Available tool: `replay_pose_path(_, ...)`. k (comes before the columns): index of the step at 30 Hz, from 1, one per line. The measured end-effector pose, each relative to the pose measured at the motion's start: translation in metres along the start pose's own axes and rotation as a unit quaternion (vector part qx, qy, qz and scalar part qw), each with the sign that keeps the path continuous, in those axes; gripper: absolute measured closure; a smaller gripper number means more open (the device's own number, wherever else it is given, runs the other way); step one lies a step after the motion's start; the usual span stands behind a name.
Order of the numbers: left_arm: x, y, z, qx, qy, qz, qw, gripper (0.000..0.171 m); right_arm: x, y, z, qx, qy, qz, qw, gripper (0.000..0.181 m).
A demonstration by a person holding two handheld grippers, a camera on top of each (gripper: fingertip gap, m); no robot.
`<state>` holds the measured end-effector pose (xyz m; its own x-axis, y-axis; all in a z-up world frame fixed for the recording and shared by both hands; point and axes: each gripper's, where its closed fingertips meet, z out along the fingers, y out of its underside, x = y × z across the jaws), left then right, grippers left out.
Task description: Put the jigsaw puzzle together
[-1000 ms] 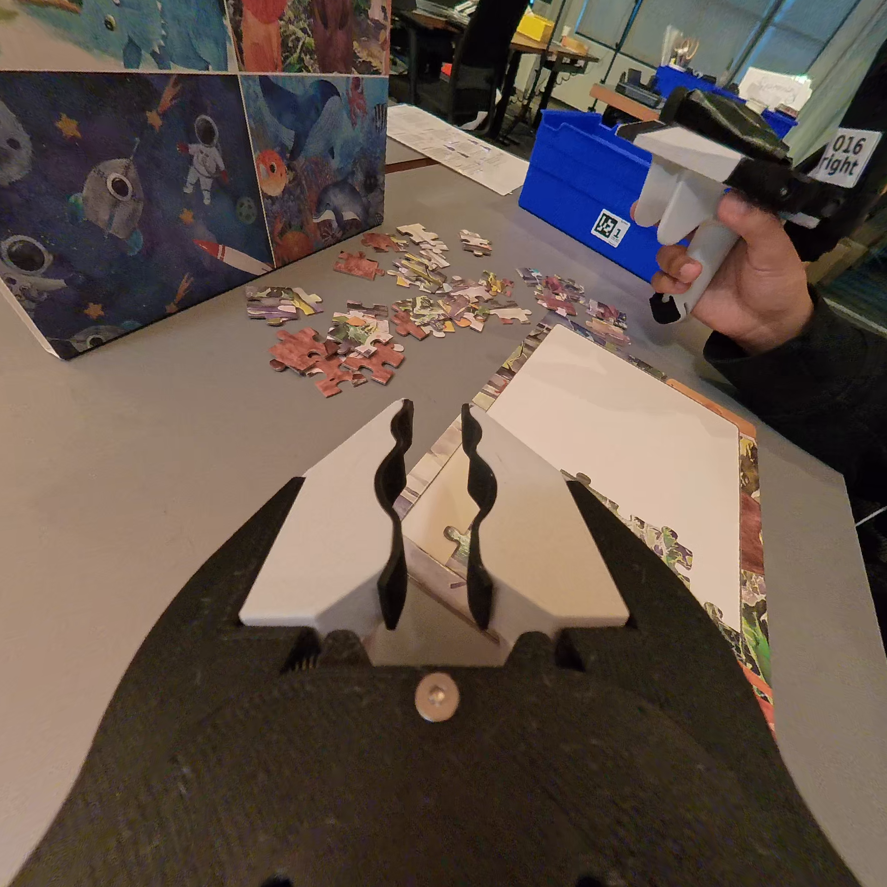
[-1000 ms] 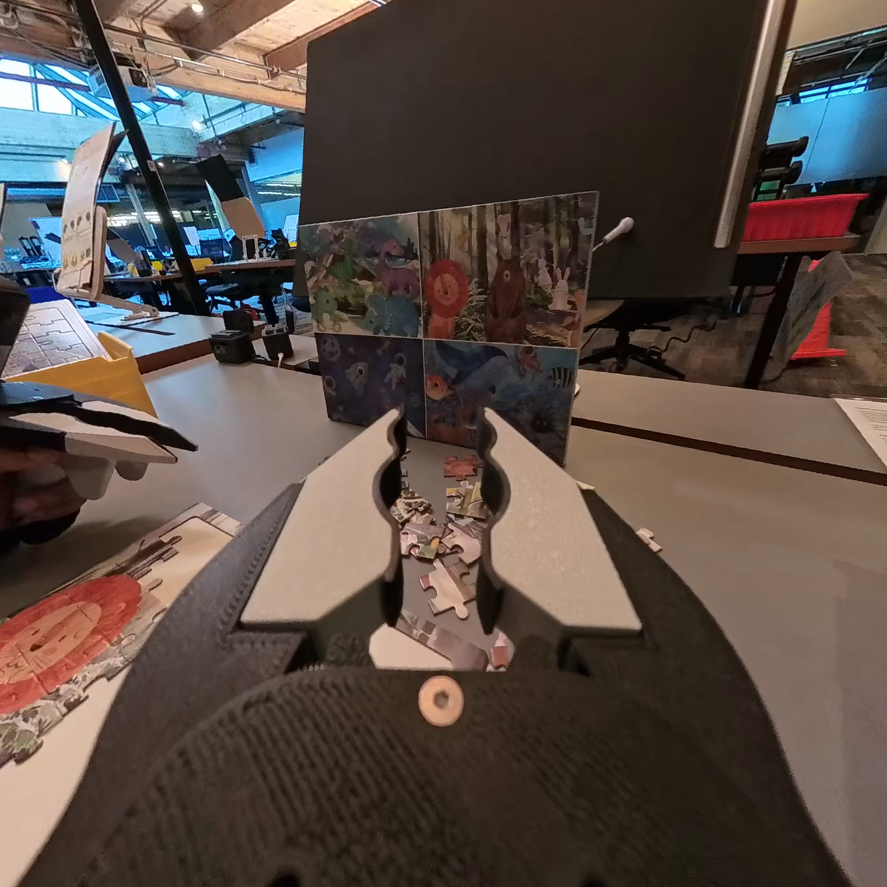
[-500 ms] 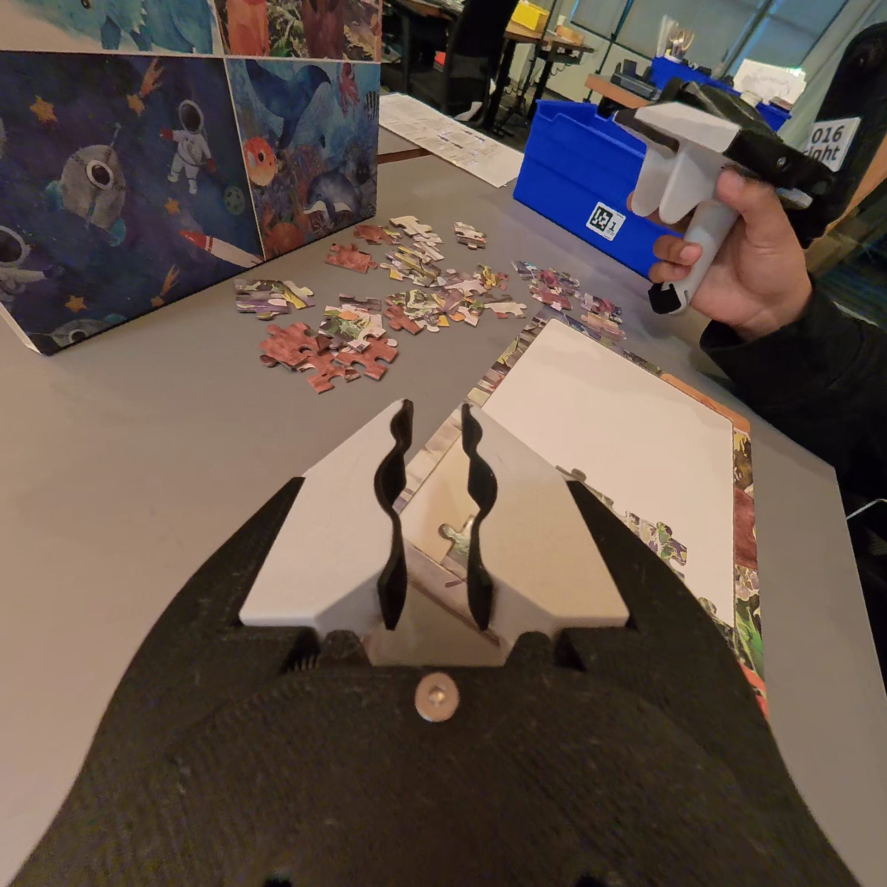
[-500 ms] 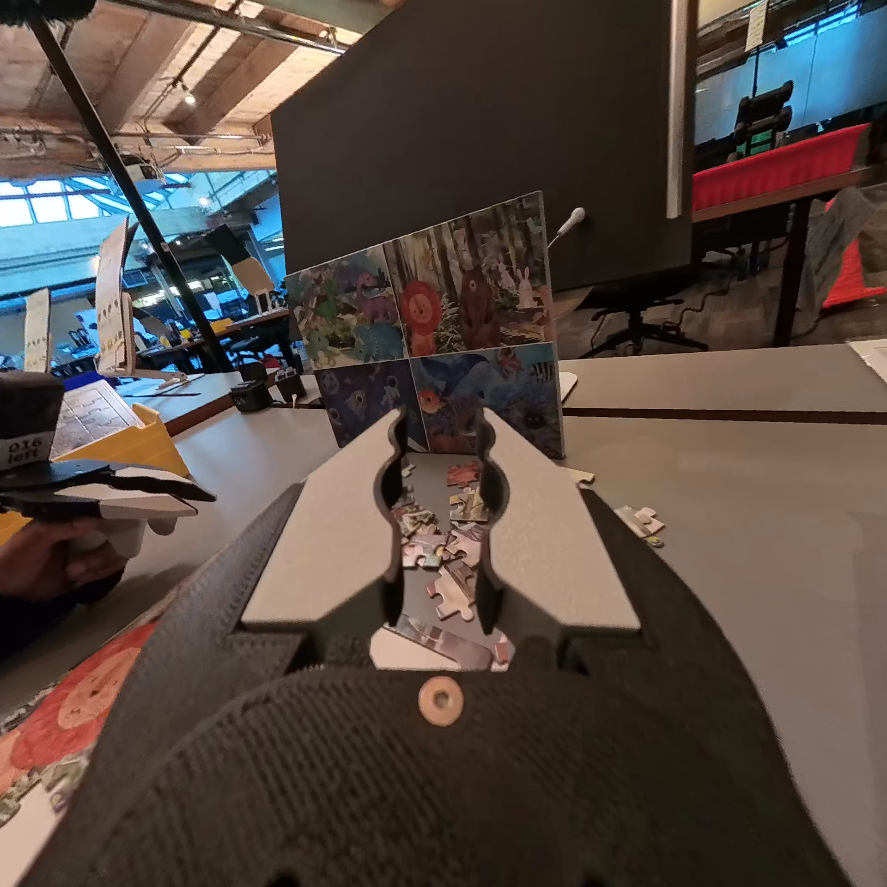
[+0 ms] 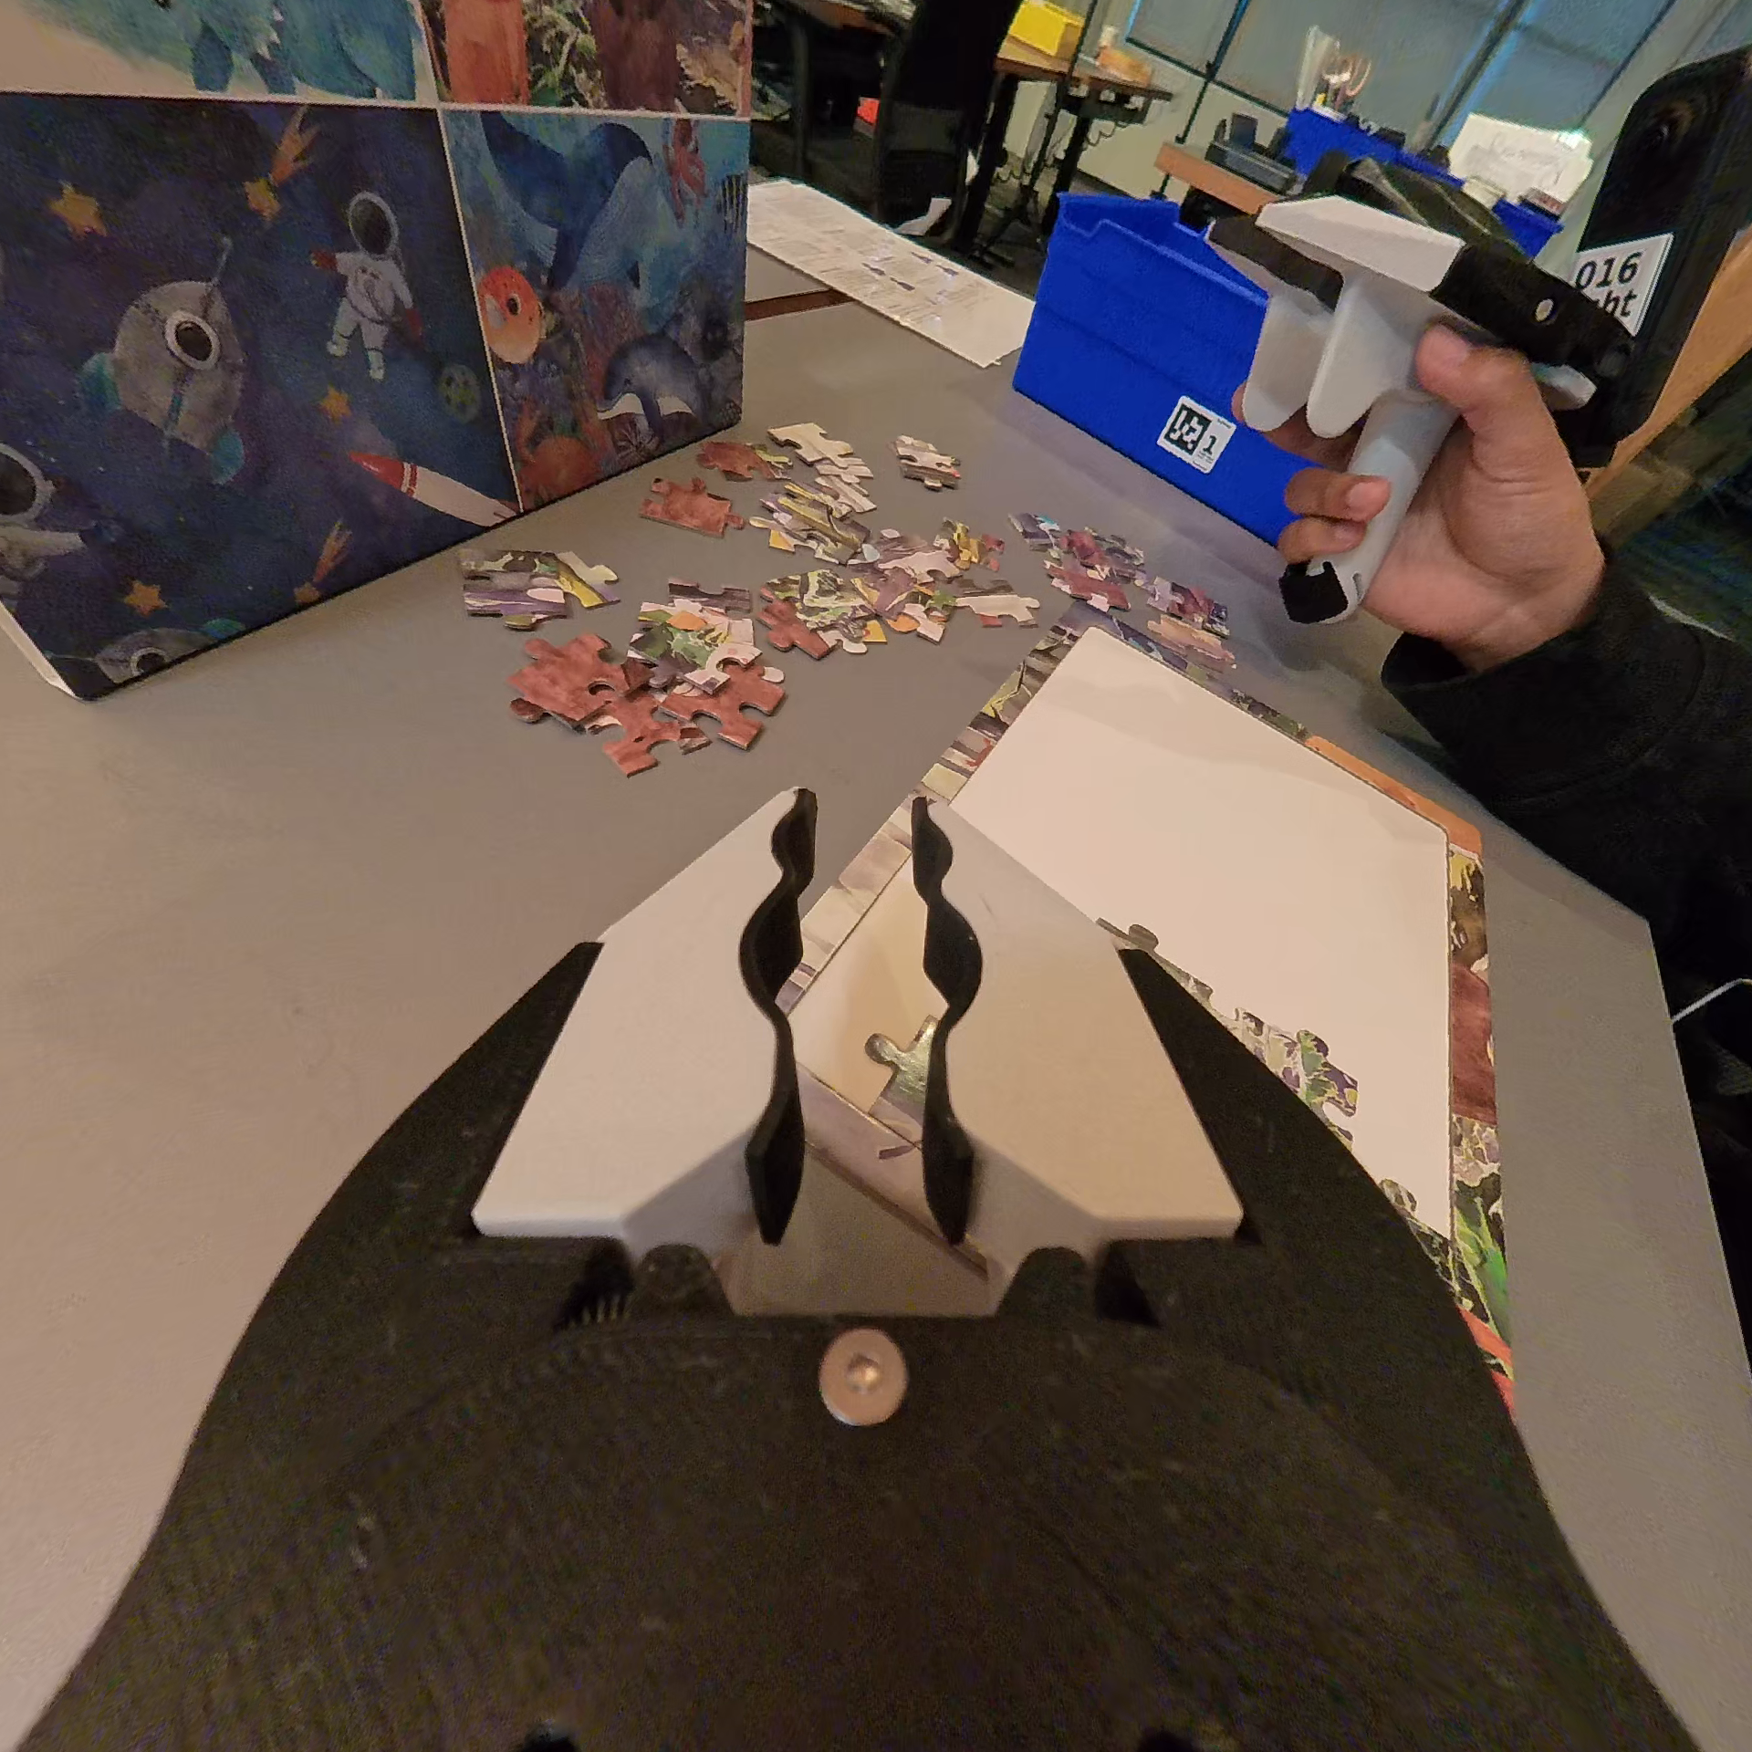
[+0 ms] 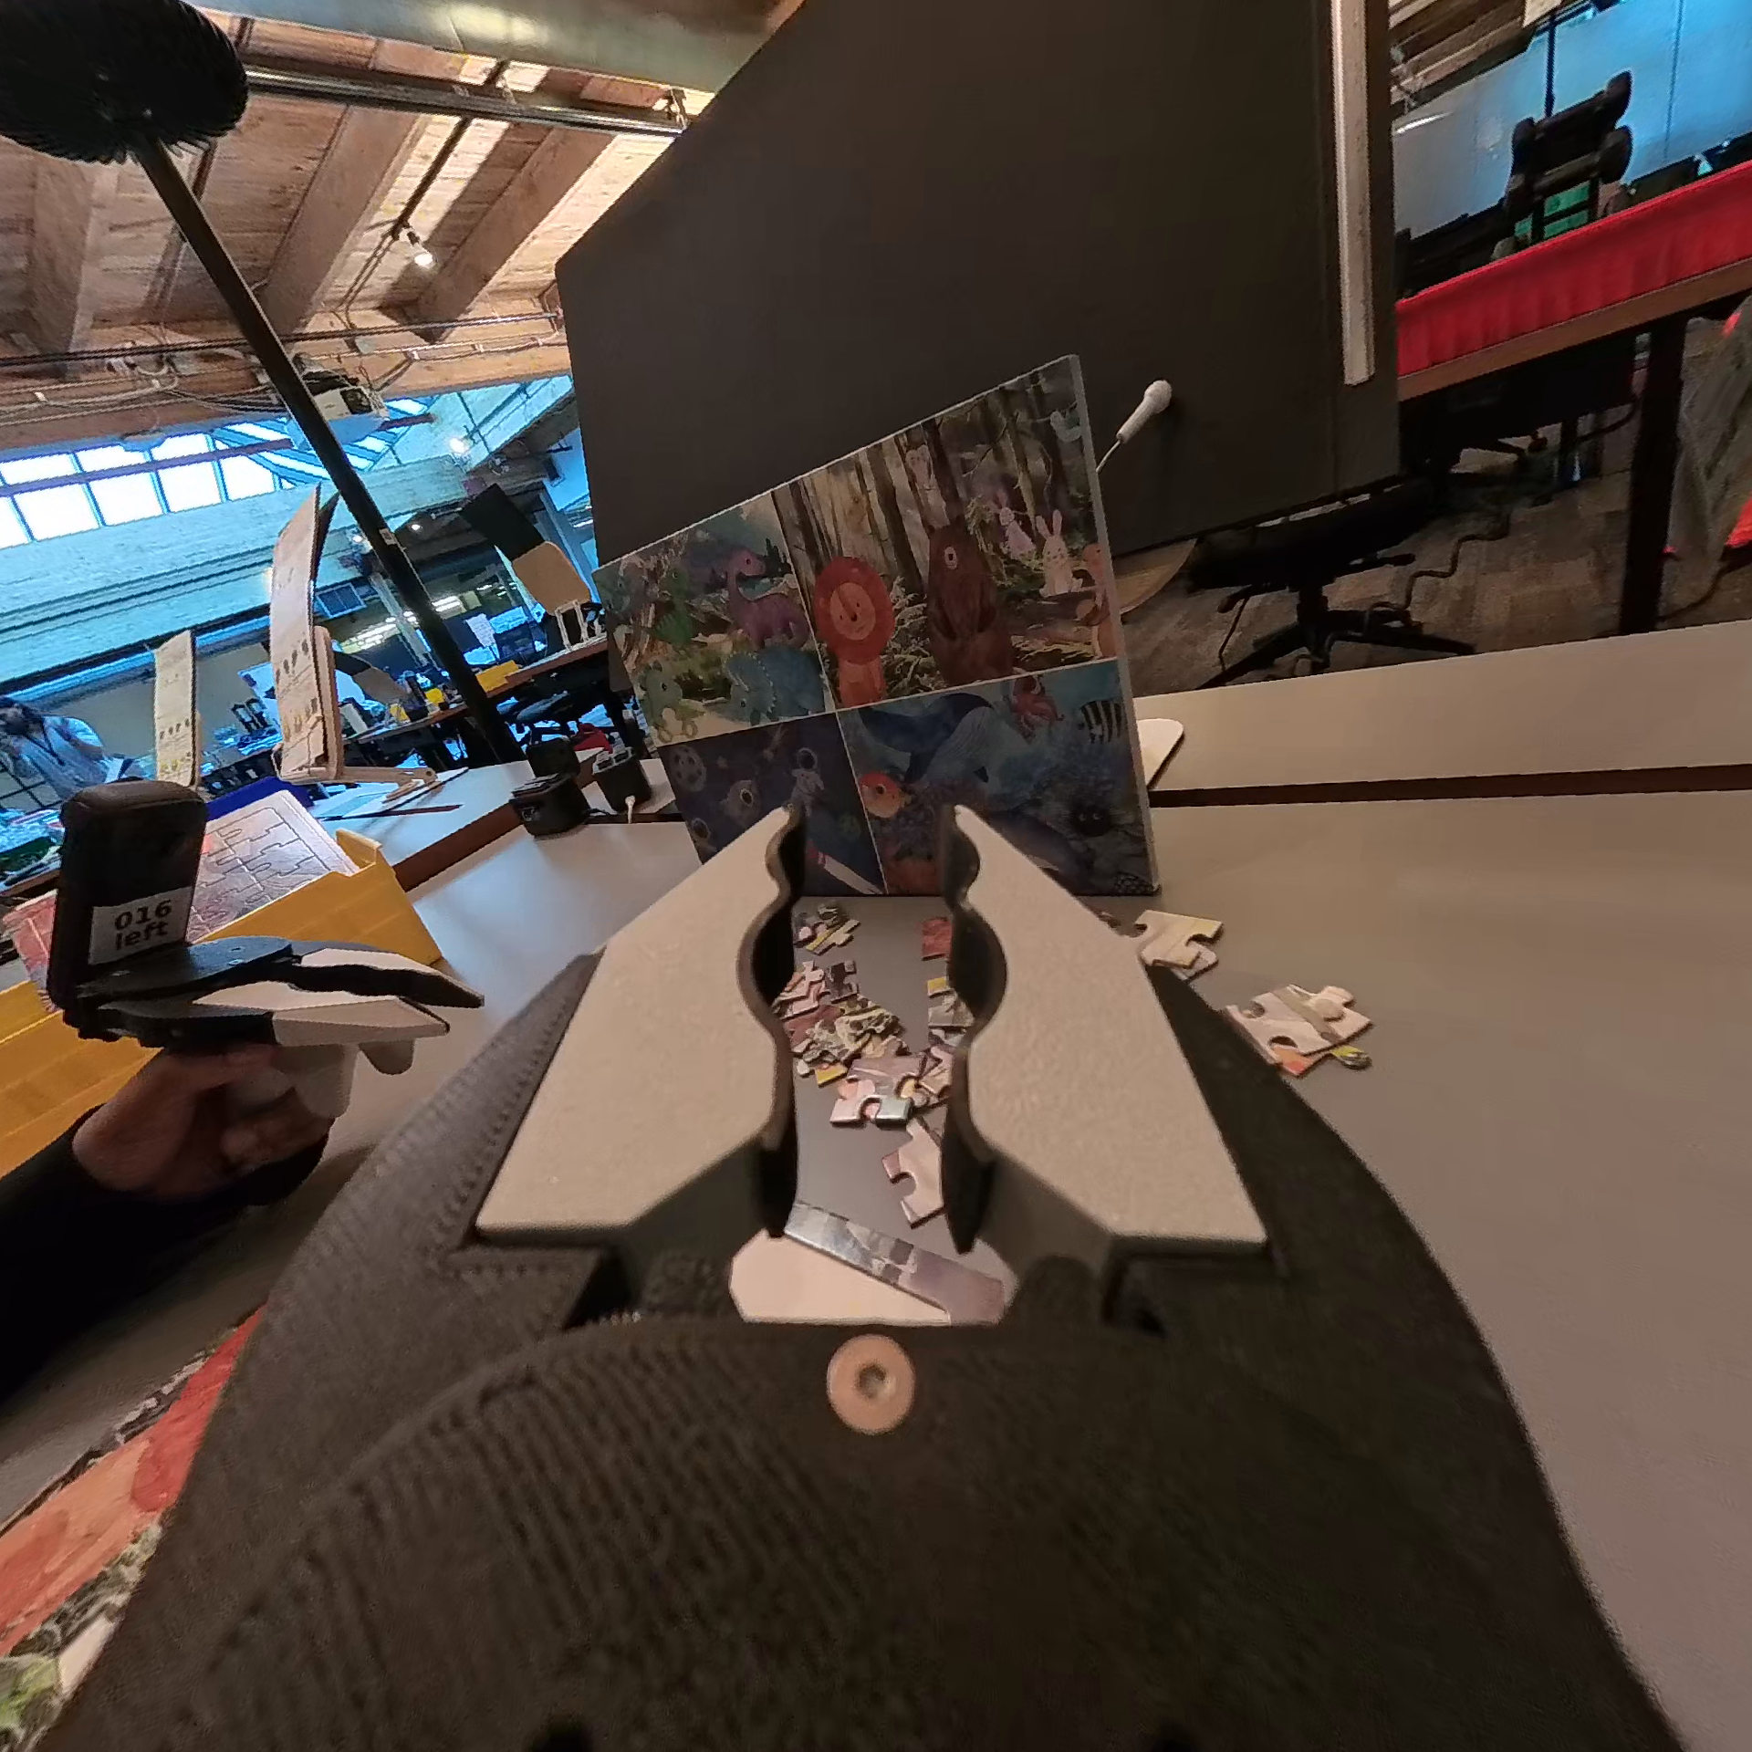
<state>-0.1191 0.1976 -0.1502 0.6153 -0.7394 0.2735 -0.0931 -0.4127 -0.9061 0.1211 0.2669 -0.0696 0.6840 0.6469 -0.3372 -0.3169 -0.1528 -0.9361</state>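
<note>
The puzzle board has a white bare middle and a coloured border, with joined pieces along its near right edge. Several loose pieces lie in a heap between the board and the picture box. My left gripper is open and empty, held above the board's near left corner. My right gripper is open and empty, held above the board's far corner and pointing at the loose pieces. Each gripper shows in the other's view, the right one and the left one, both held in a hand.
A blue bin stands behind the board at the right. A yellow bin stands behind the left gripper. Two stray pieces lie to the right of the heap. A joined red lion part shows at the lower left. Tip to tip, the grippers are about 25 cm apart.
The right gripper has tilted up and rolled a little, and the left gripper has risen in its view. The fingers of both have kept the same gap. No piece has moved.
</note>
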Motion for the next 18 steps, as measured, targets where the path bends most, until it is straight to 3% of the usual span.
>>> replay_pose_path(18, -0.002, 0.002, 0.001, -0.003, -0.001, -0.004, 1.000, 0.153, -0.010, 0.012, 0.006, -0.022, -0.028, 0.020, 0.999, 0.154)
